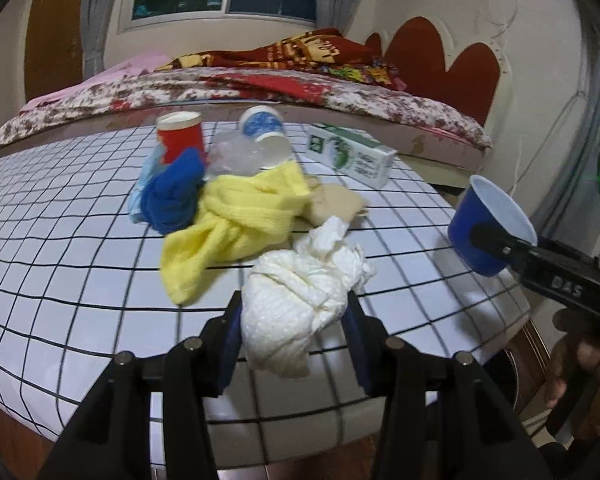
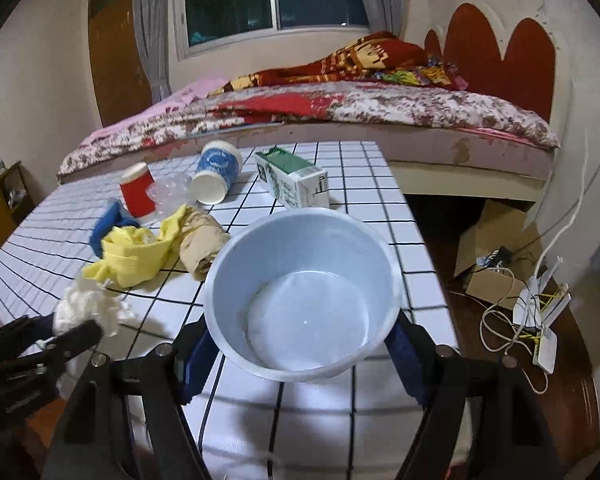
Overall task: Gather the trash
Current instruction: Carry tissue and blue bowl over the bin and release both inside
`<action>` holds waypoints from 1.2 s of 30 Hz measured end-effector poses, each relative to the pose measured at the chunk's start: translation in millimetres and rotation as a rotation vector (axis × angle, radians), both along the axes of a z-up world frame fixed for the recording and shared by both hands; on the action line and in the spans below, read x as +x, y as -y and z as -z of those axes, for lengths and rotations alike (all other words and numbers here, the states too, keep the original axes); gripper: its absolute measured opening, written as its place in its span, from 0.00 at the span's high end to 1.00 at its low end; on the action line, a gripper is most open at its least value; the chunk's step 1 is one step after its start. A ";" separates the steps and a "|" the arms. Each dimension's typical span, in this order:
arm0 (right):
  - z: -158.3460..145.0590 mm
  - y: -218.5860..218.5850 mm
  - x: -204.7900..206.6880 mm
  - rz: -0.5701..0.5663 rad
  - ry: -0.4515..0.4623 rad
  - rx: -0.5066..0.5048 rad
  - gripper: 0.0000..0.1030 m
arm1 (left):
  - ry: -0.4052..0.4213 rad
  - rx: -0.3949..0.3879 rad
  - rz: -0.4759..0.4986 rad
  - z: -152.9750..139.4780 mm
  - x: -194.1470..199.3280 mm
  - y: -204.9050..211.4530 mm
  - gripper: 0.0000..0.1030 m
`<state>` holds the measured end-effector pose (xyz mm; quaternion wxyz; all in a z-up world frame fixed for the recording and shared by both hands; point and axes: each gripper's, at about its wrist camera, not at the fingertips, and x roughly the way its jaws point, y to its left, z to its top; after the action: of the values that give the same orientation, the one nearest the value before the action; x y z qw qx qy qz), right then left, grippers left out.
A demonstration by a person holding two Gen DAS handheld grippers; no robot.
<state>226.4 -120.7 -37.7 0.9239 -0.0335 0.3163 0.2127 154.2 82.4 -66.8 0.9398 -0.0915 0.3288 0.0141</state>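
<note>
The left gripper [image 1: 294,312] clamped the white tissue wad [image 1: 300,300] above the table's [image 1: 60,240] near edge; the right gripper [image 2: 300,344] squeezed the blue cup [image 2: 300,296] by its right edge.

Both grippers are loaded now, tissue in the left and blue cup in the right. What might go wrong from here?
1. The crumpled tissue bulges loosely past the left gripper; a loose end may snag or drop.
2. The blue cup is pinched near its rim by the right gripper; thin walls may buckle and slip.
3. The grippers sit close together and may bump.
</note>
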 end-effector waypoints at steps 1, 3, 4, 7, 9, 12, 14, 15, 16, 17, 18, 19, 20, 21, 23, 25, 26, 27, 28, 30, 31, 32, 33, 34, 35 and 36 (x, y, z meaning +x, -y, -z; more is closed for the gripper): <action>-2.8 5.4 -5.9 0.003 0.006 0.005 0.25 | 0.003 -0.001 0.010 -1.0 -0.8 4.5 0.53; -7.1 14.5 -15.8 0.011 0.019 0.011 0.25 | 0.009 0.003 0.031 -3.4 -2.2 14.6 0.53; -9.6 20.9 -21.7 0.015 0.021 0.021 0.25 | 0.012 0.002 0.040 -4.5 -2.2 18.7 0.53; -13.7 36.4 -35.3 0.034 0.035 0.023 0.25 | 0.021 0.004 0.069 -8.7 -4.2 32.5 0.53; -14.4 48.7 -43.2 0.052 0.040 0.023 0.25 | 0.026 0.007 0.090 -10.9 -6.5 42.7 0.53; -13.5 68.6 -52.4 0.088 0.038 0.029 0.25 | 0.033 0.013 0.125 -14.0 -9.2 58.8 0.53; -11.1 86.8 -58.9 0.124 0.032 0.036 0.25 | 0.036 0.017 0.156 -15.9 -10.8 71.9 0.53; -10.3 93.6 -61.0 0.136 0.029 0.039 0.25 | 0.037 0.017 0.166 -16.3 -11.0 76.6 0.53; -8.9 102.9 -63.5 0.152 0.025 0.041 0.25 | 0.039 0.019 0.182 -16.8 -11.7 83.6 0.53; -7.4 111.9 -66.1 0.168 0.020 0.041 0.25 | 0.039 0.021 0.200 -17.2 -12.0 91.1 0.53; -6.2 117.6 -68.7 0.178 0.016 0.042 0.25 | 0.041 0.021 0.214 -17.7 -12.5 98.0 0.53; -4.6 126.7 -72.3 0.193 0.012 0.039 0.25 | 0.042 0.020 0.229 -18.4 -13.0 104.5 0.53; -3.1 132.8 -76.0 0.202 0.012 0.033 0.25 | 0.044 0.020 0.246 -18.9 -14.1 111.7 0.53; -2.2 138.4 -79.3 0.210 0.011 0.026 0.25 | 0.045 0.020 0.264 -19.2 -15.5 119.2 0.53; 0.1 148.9 -84.6 0.222 0.008 0.017 0.25 | 0.044 0.023 0.293 -18.8 -17.4 131.8 0.53; 3.9 160.3 -91.3 0.238 0.002 0.007 0.25 | 0.043 0.024 0.315 -18.0 -19.4 142.0 0.53; 5.1 165.2 -94.0 0.242 0.000 0.008 0.25 | 0.039 0.025 0.329 -17.0 -20.4 148.0 0.53; 7.4 171.6 -97.4 0.249 -0.003 0.009 0.25 | 0.037 0.025 0.342 -15.9 -21.5 154.1 0.53; 9.2 176.4 -99.9 0.254 -0.005 0.011 0.25 | 0.034 0.025 0.354 -15.0 -22.6 159.7 0.53; 13.6 187.0 -104.0 0.260 -0.010 0.019 0.25 | 0.030 0.026 0.372 -13.2 -25.2 168.8 0.53; 15.5 191.0 -105.8 0.264 -0.014 0.022 0.25 | 0.026 0.025 0.382 -12.1 -26.6 173.2 0.53; 17.1 194.6 -107.4 0.268 -0.018 0.024 0.25 | 0.022 0.025 0.394 -10.8 -27.4 178.3 0.53; 19.2 198.5 -109.0 0.274 -0.022 0.025 0.25 | 0.020 0.026 0.404 -9.6 -29.1 182.9 0.53; 21.8 204.2 -110.4 0.281 -0.028 0.023 0.25 | 0.017 0.026 0.416 -8.4 -30.5 188.0 0.53; 23.5 208.4 -111.7 0.285 -0.032 0.022 0.25 | 0.014 0.026 0.427 -6.9 -31.7 193.6 0.53; 25.4 213.1 -112.8 0.290 -0.036 0.023 0.25 | 0.011 0.025 0.436 -5.4 -32.4 197.6 0.53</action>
<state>113.5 -333.7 -63.1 0.9394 0.0268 0.3319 0.0811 121.8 -115.2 -61.4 0.9235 -0.0067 0.3356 -0.1859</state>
